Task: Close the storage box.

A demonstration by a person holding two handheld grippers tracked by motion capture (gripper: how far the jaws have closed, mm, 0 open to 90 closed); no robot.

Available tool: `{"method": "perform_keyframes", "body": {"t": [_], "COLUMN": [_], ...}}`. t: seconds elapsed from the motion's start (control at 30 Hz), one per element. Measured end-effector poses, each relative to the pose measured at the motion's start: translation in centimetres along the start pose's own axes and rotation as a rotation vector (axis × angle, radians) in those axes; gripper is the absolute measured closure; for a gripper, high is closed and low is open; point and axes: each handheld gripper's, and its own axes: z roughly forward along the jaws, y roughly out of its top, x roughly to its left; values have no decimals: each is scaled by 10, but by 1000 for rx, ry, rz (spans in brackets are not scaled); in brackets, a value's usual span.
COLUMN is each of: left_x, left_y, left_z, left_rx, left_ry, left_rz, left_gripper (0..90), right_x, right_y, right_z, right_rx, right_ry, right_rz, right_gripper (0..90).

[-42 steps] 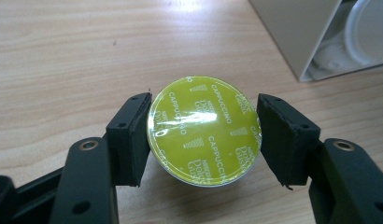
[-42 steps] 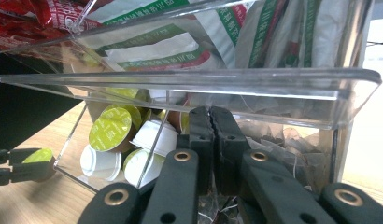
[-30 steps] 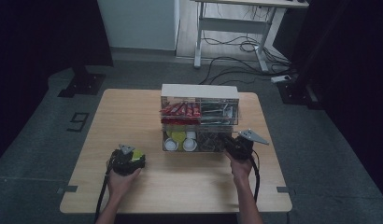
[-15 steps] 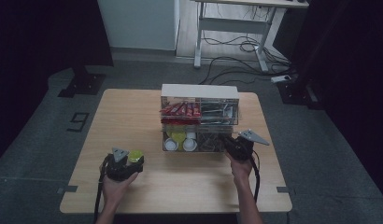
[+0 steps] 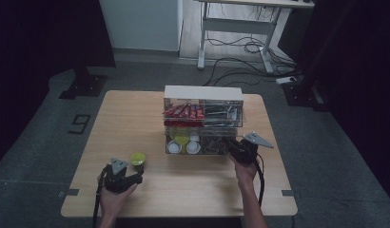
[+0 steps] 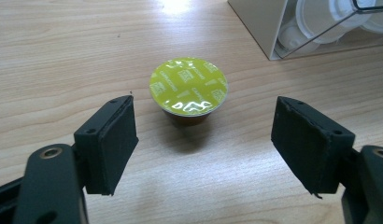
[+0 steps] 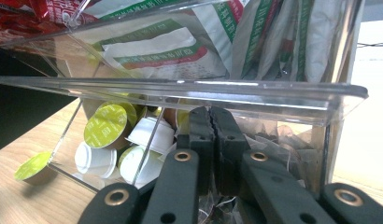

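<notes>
Wood tabletop (image 5: 136, 123) is carrying everything, with a grey floor lying around it. Nearest the person, the left tongs (image 5: 136, 176) are resting low on the tabletop, and they are sitting a bit farther back toward the person than a second ago. Back then they were pinching the yellow-green coffee pod (image 6: 188, 87); their jaws have just been opening, and now they are standing wide apart. The pod is sitting alone on the wood, just past the pads and between their lines, touching neither one. It is standing upright with its shiny lid up, just in front of the clear plastic organizer (image 5: 203, 93). Farther off, the right tongs (image 7: 210, 140) are staying where they were, pressed together at the front of the organizer's lower drawer (image 7: 180, 88), which is holding more pods and white cups. Red packets are lying in the shelf above.
</notes>
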Motion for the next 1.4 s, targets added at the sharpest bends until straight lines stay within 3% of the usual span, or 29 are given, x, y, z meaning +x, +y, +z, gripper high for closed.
{"method": "perform_keyframes", "body": {"t": [0.4, 1.4], "left_x": [11, 17], "left_y": [-8, -16], "left_z": [-8, -10], "left_rx": [6, 20], "left_ry": [-34, -57], "left_rz": [-39, -62], "left_gripper": [231, 237], "right_x": [2, 2], "right_y": [-6, -19], "right_z": [0, -20], "right_rx": [24, 38], "right_ry": [-14, -19], "right_rz": [-5, 26], "right_gripper": [870, 892]}}
